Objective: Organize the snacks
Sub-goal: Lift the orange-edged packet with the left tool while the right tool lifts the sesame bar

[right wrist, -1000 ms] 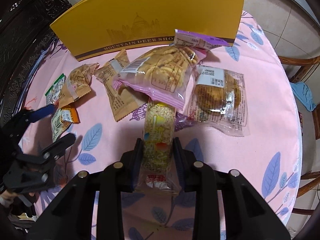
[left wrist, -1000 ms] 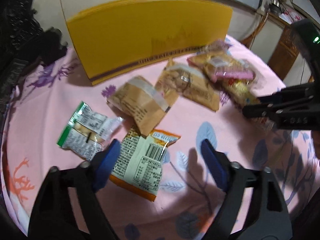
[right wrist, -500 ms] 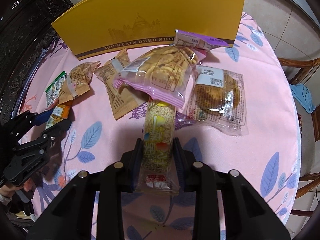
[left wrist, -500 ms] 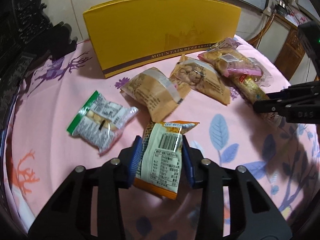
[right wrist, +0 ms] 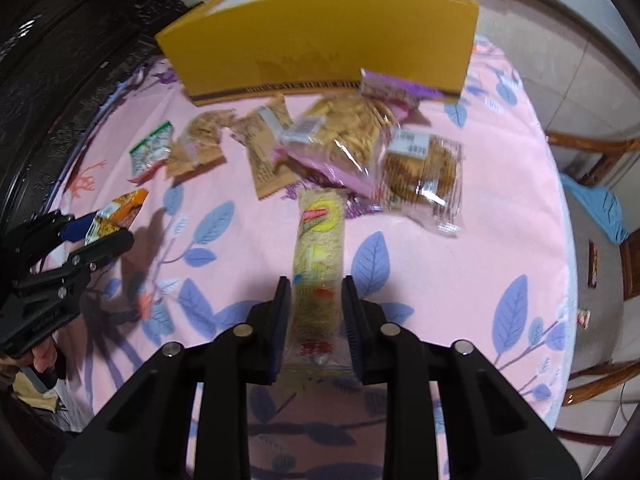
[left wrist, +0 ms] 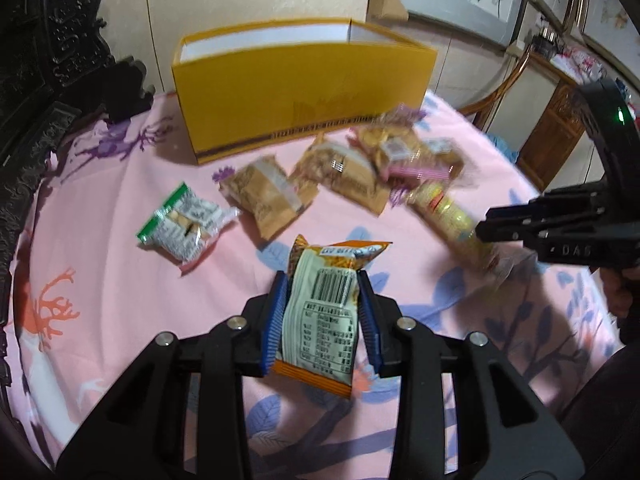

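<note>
Short of the yellow box [left wrist: 304, 92], on the pink cloth [left wrist: 100, 264], both tongs carry a snack. Left gripper [left wrist: 322, 316]: jaws closing, blue pads already pressing the sides of an orange-edged packet [left wrist: 324, 320], barcode side up, its top sticking out past the tips toward the box. Right gripper [right wrist: 316, 312] is clamped on the near end of a long clear-wrapped cracker bar [right wrist: 320, 256]; most of the bar juts forward beyond the tips, far end near the pink biscuit bag [right wrist: 340, 140]. Risks, as judged: the bar is held at one end only, so it may droop, swing or slide out of the slick wrapper on the way to the box. Its far tip could also snag the biscuit bag or the round-cookie pack [right wrist: 424, 168] and drag them. The orange packet is pinched by its soft sides and could fold or squirt free if squeezed harder. Both tongs heading for the same box opening could knock together at its front wall. Green-edged packet [left wrist: 180, 224] and two brown packets [left wrist: 268, 196] lie loose between the tongs and the box.
</note>
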`<state>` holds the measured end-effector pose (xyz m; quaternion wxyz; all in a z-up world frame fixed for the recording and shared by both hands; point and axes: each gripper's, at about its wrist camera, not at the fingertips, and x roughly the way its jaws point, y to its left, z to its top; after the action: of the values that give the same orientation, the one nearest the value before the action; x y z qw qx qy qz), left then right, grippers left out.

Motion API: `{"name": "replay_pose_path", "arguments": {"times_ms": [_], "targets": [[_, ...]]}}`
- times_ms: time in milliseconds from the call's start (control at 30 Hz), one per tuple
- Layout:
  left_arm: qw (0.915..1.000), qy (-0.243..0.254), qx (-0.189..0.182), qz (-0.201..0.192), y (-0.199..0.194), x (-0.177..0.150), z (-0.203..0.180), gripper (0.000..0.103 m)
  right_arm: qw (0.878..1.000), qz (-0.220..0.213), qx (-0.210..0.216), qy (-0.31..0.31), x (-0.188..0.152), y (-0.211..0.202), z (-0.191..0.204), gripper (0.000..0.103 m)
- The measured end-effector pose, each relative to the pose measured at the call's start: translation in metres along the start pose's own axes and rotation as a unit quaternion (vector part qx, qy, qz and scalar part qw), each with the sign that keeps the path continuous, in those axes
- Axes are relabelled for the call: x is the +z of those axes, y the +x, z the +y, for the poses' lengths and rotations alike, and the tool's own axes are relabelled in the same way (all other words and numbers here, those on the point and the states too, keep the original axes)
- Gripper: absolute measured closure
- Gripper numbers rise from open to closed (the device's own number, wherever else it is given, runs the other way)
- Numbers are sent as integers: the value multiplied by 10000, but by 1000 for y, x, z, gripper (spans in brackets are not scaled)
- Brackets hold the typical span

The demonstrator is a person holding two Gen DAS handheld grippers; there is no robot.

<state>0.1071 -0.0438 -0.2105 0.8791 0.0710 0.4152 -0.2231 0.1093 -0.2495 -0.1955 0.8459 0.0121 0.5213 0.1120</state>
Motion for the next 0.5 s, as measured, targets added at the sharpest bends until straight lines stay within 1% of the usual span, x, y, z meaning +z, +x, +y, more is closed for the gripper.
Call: {"name": "replay_pose_path", "arguments": {"times_ms": [33, 67, 100, 133, 200, 233, 267, 300, 333, 367, 400, 467, 500], "targets": [[10000, -33, -4, -57, -4, 3, 0, 68, 10000, -23, 13, -67, 1, -2, 3, 86], [9999, -61, -13, -113, -7, 6, 0, 68, 9998, -35, -31, -202, 1, -3, 7, 87], [9999, -67, -2, -129, -8, 7, 0, 68, 9995, 13, -105, -300, 0, -1, 9, 87], [9999, -74, 24, -125, -8, 7, 1, 68, 9995, 87, -65, -287, -1, 3, 10, 87], [9998, -146, 51, -80, -5, 6, 3, 68, 9999, 128, 41, -49, -1, 9, 7, 85], [9998, -164, 59, -69, -5, 5, 4, 68, 9998, 107, 137, 50, 0, 10, 5, 78], [9998, -165, 90, -56, -5, 3, 3, 68, 9995, 114, 269, 154, 2, 13, 2, 74], [9998, -168, 98, -43, -6, 2, 3, 68, 9991, 110, 329, 253, 5, 16, 1, 62], [9998, -180, 97, -14, -5, 1, 3, 68, 9989, 56, 304, 352, 8, 18, 0, 51], [9998, -186, 110, 14, -4, 0, 4, 68, 9989, 30, 256, 390, 10, 22, 0, 47], [9997, -200, 132, 35, -3, -1, 4, 68, 9990, 70, 196, 405, 14, 29, -1, 46], [9996, -265, 128, 59, -2, -3, 6, 68, 9984, 340, 104, 439, 17, 48, -1, 46], [9993, -338, 116, 71, -1, -4, 8, 68, 9985, 340, 88, 425, 16, 53, 0, 43]]}}
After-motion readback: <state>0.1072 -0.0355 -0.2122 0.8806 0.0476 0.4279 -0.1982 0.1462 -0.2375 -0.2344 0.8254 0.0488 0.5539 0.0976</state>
